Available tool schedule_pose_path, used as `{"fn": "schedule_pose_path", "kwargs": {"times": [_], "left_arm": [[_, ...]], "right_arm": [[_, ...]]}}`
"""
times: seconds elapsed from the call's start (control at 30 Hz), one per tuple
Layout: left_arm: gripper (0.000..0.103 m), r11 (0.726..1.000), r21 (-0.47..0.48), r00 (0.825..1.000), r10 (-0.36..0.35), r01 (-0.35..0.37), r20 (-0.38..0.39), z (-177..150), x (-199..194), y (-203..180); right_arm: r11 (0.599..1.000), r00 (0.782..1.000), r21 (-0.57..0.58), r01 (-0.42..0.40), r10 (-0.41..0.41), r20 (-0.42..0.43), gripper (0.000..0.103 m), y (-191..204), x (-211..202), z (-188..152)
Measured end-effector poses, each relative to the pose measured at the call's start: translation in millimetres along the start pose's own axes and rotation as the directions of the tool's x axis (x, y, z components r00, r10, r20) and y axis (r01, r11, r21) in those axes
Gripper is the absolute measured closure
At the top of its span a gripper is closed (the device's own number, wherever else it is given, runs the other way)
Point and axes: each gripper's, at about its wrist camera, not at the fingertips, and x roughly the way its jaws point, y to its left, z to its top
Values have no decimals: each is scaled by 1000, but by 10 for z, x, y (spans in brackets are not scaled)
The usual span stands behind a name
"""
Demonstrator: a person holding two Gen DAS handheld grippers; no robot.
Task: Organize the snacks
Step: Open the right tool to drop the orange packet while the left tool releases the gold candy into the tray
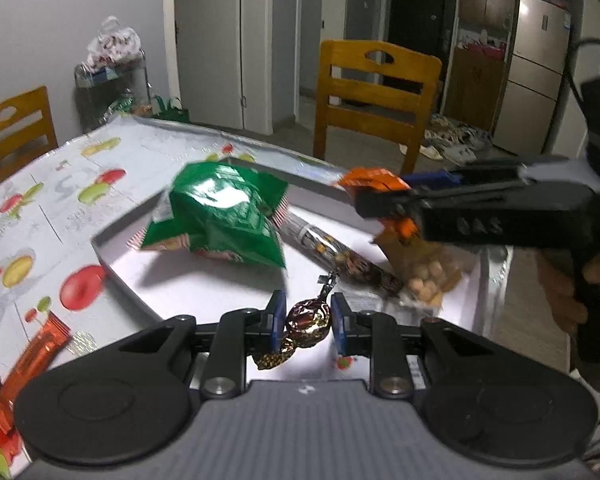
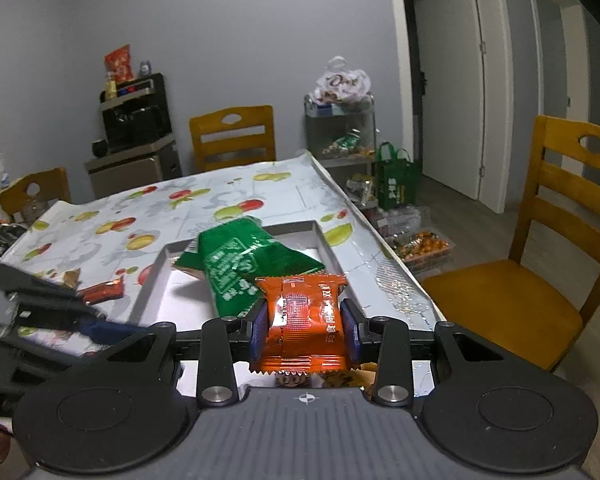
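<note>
The flat orange foil snack packet [image 2: 305, 322] is clamped across its width by the right tongs [image 2: 305, 334], held above the near end of the shallow grey cardboard tray [image 2: 324, 240], probably so it can be set down among the snacks gathered there. The left tongs [image 1: 305, 326] are closed on a small round sweet in crinkled bronze foil [image 1: 307, 320], also over the tray's white floor. Inside the tray lie a puffy green plastic snack bag [image 1: 220, 216], a long dark printed roll [image 1: 340, 256] just beside it, and a clear pouch of pale round nuts [image 1: 424, 280]. A slim orange wrapped bar [image 1: 32, 360] lies outside, on the bench's fruit-patterned cloth [image 1: 40, 208]. The right tongs reach in roughly level from the side; the left point forward, low over the tray.
</note>
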Motion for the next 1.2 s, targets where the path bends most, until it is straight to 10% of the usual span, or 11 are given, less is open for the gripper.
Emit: {"fn": "schedule_pose_path", "kwargs": {"times": [1.2], "left_arm": [[81, 981, 60, 983, -183, 185, -30, -150, -117, -186]], "right_arm": [[997, 994, -49, 53, -58, -90, 63, 54, 357, -61]]}}
